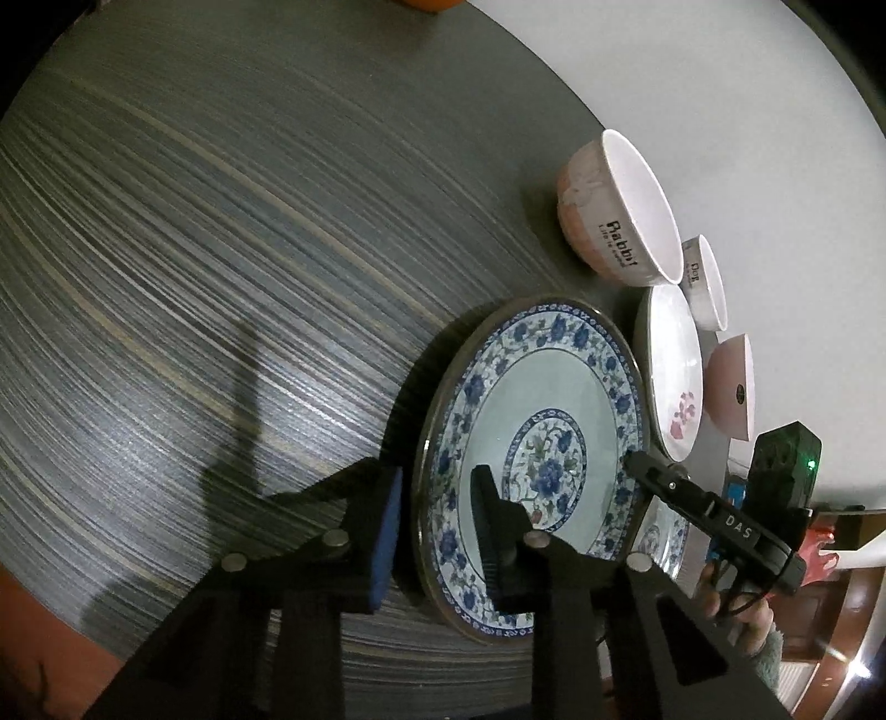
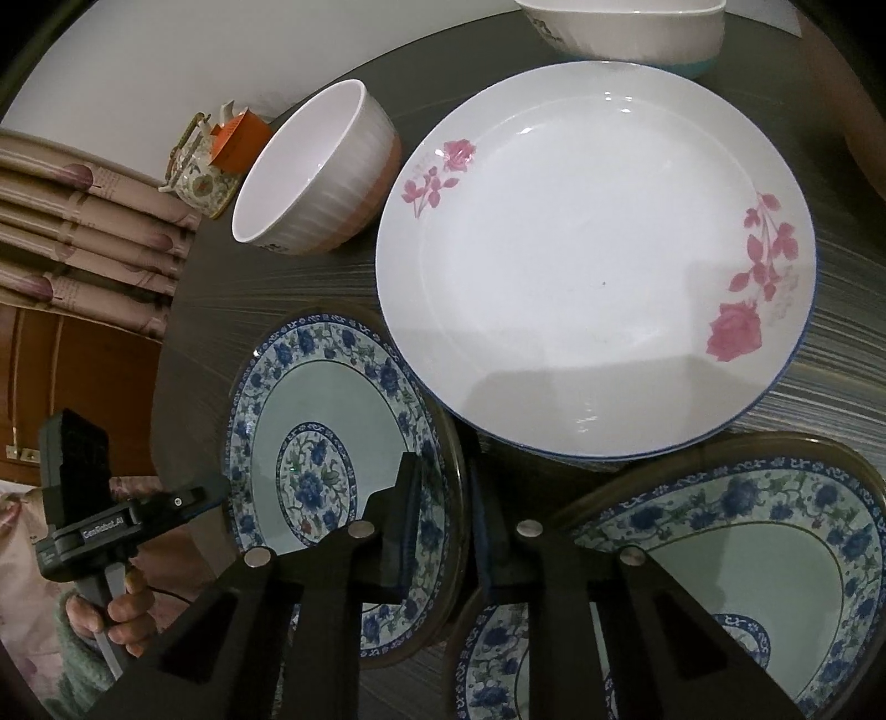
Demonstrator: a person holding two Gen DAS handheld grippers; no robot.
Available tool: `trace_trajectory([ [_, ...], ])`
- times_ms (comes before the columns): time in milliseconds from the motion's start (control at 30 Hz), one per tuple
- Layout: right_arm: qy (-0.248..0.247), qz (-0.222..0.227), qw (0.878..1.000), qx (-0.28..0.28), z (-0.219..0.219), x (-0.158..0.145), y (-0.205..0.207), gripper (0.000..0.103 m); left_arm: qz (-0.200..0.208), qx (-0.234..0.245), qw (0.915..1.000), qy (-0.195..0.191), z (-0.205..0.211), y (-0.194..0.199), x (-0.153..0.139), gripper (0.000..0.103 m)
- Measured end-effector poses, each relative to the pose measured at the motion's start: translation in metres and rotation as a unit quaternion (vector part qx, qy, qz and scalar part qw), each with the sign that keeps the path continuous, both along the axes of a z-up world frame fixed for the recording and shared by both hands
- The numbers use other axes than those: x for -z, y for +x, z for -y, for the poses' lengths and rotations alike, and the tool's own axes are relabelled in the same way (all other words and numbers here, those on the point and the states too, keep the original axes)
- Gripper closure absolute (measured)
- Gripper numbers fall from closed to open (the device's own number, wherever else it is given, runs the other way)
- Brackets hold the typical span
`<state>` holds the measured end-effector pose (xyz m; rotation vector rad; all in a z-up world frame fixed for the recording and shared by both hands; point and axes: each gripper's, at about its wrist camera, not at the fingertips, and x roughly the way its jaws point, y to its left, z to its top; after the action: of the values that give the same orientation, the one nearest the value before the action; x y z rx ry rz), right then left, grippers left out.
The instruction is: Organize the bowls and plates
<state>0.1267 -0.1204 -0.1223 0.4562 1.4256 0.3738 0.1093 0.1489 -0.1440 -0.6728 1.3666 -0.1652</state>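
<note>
A blue floral plate (image 1: pixel 554 410) (image 2: pixel 332 421) is held on edge above the striped table between both grippers. My left gripper (image 1: pixel 437 531) straddles its rim, jaws a little apart, one finger (image 1: pixel 487 526) inside the plate, the blue pad (image 1: pixel 387 531) outside. My right gripper (image 2: pixel 443 526) grips the opposite rim, its tip (image 1: pixel 648 462) showing in the left wrist view. Another blue floral plate (image 2: pixel 747 537) lies beneath, lower right. A white plate with pink roses (image 2: pixel 598 260) lies flat beyond it.
A ribbed white and pink bowl (image 2: pixel 315 171) stands left of the rose plate, a white bowl (image 2: pixel 626 27) at the back. The left wrist view shows a "Rabbit" bowl (image 1: pixel 614 205), two smaller bowls (image 1: pixel 706 282) (image 1: pixel 733 382) and the rose plate (image 1: pixel 673 376). The table edge (image 2: pixel 177 310) is left.
</note>
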Motion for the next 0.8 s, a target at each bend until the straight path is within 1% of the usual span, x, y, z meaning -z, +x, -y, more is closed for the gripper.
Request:
trace_trajectory([
  [67, 0.003, -0.002, 1.000, 0.002, 0.000, 0.001, 0.000, 0.087, 0.002, 0.005, 1.0000, 0.007, 0.001, 0.000, 0.001, 0.087],
  [200, -0.002, 0.001, 1.000, -0.003, -0.002, 0.001, 0.000, 0.087, 0.002, 0.013, 0.9998, 0.012, 0.004, 0.002, 0.003, 0.090],
  [300, -0.012, 0.006, 1.000, -0.009, -0.005, -0.001, -0.001, 0.087, 0.007, 0.020, 0.9995, 0.022, 0.006, 0.003, 0.002, 0.090],
  [433, -0.022, 0.016, 1.000, -0.007, -0.009, -0.007, -0.005, 0.088, 0.014, 0.016, 0.9995, 0.025, 0.002, 0.002, -0.003, 0.090],
  [533, -0.023, 0.028, 0.999, -0.002, -0.012, -0.015, -0.009, 0.089, 0.030, 0.019, 0.9989, 0.031, -0.002, 0.000, -0.013, 0.090],
  [700, -0.021, 0.045, 0.999, 0.002, -0.018, -0.030, -0.016, 0.089, 0.041, 0.016, 0.9984, 0.036, -0.013, -0.004, -0.027, 0.090],
  [800, -0.021, 0.052, 0.998, 0.004, -0.023, -0.036, -0.021, 0.089, 0.051, 0.017, 0.9975, 0.046, -0.020, -0.004, -0.035, 0.089],
])
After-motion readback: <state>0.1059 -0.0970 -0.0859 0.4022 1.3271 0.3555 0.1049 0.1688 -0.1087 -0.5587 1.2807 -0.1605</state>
